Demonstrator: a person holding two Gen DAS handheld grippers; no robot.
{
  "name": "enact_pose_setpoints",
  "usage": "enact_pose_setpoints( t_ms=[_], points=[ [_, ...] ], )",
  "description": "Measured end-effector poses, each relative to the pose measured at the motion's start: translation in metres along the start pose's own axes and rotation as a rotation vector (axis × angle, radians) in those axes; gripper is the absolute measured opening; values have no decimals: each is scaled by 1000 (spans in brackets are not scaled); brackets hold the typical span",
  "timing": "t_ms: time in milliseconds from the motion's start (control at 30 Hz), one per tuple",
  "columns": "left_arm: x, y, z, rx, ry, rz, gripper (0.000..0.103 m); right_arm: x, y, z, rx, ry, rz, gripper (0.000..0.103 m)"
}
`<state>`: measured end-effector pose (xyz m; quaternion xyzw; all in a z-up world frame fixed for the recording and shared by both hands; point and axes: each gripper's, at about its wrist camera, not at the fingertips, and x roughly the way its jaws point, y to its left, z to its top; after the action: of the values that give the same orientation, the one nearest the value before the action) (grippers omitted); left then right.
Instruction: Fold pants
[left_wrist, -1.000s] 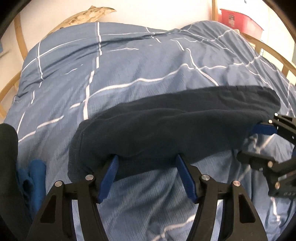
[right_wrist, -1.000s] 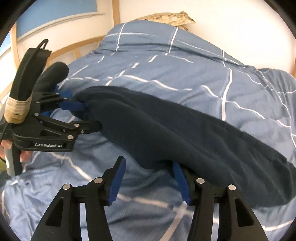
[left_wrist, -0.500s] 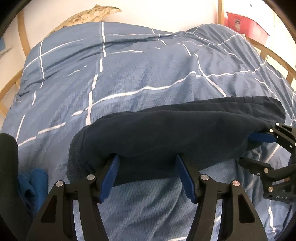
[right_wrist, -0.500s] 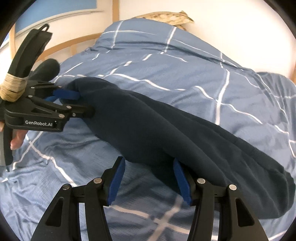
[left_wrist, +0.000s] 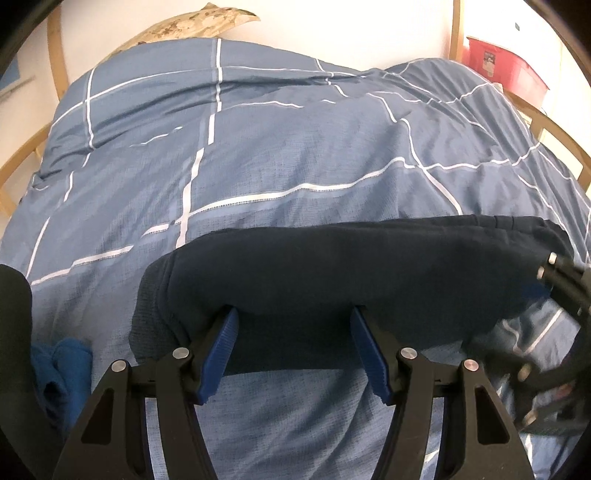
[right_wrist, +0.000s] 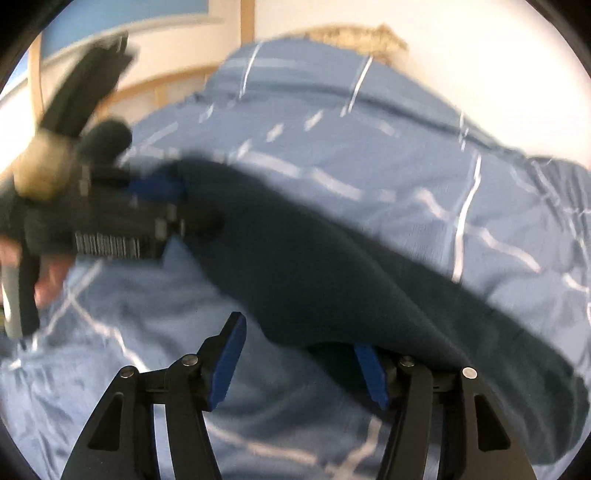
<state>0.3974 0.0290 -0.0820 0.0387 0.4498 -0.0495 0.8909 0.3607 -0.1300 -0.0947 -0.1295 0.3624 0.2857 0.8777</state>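
Observation:
Dark navy pants (left_wrist: 351, 273) lie folded in a long band across a blue bed cover (left_wrist: 258, 155). My left gripper (left_wrist: 293, 323) is open, its blue pads at the pants' near edge, fabric resting over the tips. My right gripper (right_wrist: 299, 334) is open too, its right pad under the pants' edge (right_wrist: 332, 266). The right wrist view is motion-blurred. The right gripper shows blurred at the right edge of the left wrist view (left_wrist: 554, 295); the left gripper shows at the left of the right wrist view (right_wrist: 177, 206), beside the pants' end.
The cover has white grid lines. A wooden bed frame (left_wrist: 55, 55) rings the bed. A red box (left_wrist: 502, 66) stands at the back right. A blue cloth (left_wrist: 62, 365) lies at the near left. A patterned pillow (left_wrist: 184, 26) is at the head.
Both grippers have lowered the pants onto the cover. The right gripper is moving fast, blurring its view. Both stay open.

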Motion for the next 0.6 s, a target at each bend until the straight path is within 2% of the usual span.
enact_pose_setpoints(
  t_ms=[100, 267, 367, 467, 533, 600],
  points=[
    [0, 2, -2, -3, 3, -9, 63, -6, -1, 7, 25, -58, 16, 59],
    [-1, 5, -6, 6, 5, -18, 63, 5, 17, -5, -48, -13, 36, 59],
    [-1, 4, -9, 23, 9, -12, 62, 14, 30, -10, -106, 9, 17, 59],
    [-1, 7, -9, 17, 18, -19, 60, 18, 33, -11, -110, 13, 16, 56],
    [-3, 10, -11, 13, 22, -24, 59, 15, 34, -10, -116, 14, 1, 34],
    [-9, 10, -14, 21, 20, -32, 59, 9, 30, -10, -96, 28, 6, 22]
  ],
)
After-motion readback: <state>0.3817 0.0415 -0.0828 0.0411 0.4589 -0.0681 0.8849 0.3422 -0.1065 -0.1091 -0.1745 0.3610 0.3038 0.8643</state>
